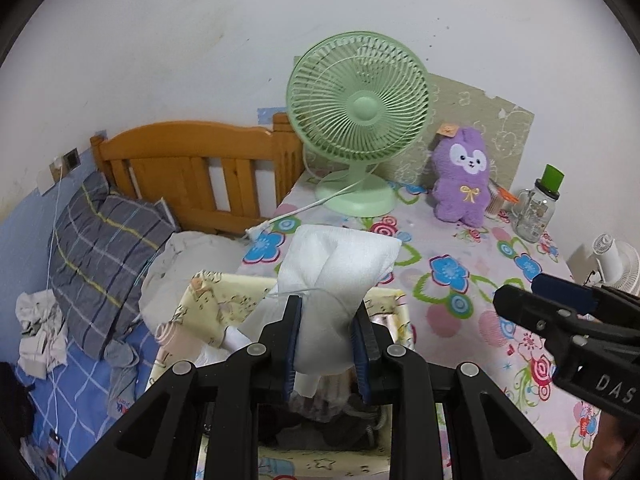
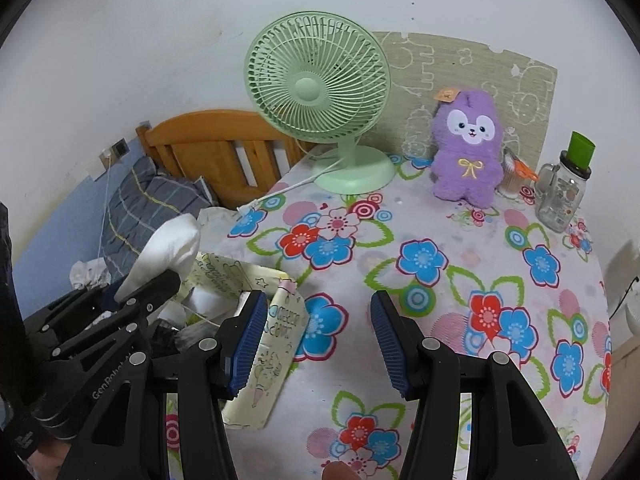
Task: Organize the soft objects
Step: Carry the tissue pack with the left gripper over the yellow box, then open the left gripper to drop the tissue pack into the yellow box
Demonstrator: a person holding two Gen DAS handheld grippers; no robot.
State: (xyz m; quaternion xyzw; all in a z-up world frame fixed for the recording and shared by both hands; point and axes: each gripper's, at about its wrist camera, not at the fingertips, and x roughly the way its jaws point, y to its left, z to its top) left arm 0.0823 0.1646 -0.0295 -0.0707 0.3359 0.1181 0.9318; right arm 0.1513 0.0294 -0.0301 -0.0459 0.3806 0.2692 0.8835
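Left gripper: fingers clamped on a white soft bundle, held above the yellow fabric storage box at the tabletop edge. Right gripper: fingers wide apart, holding nothing, over floral cloth. Purple plush toy: upright beside green fan.

Left gripper fingers pinched tight on a load; right gripper fingers spread apart, unloaded.

Fan left of plush toy, both on table
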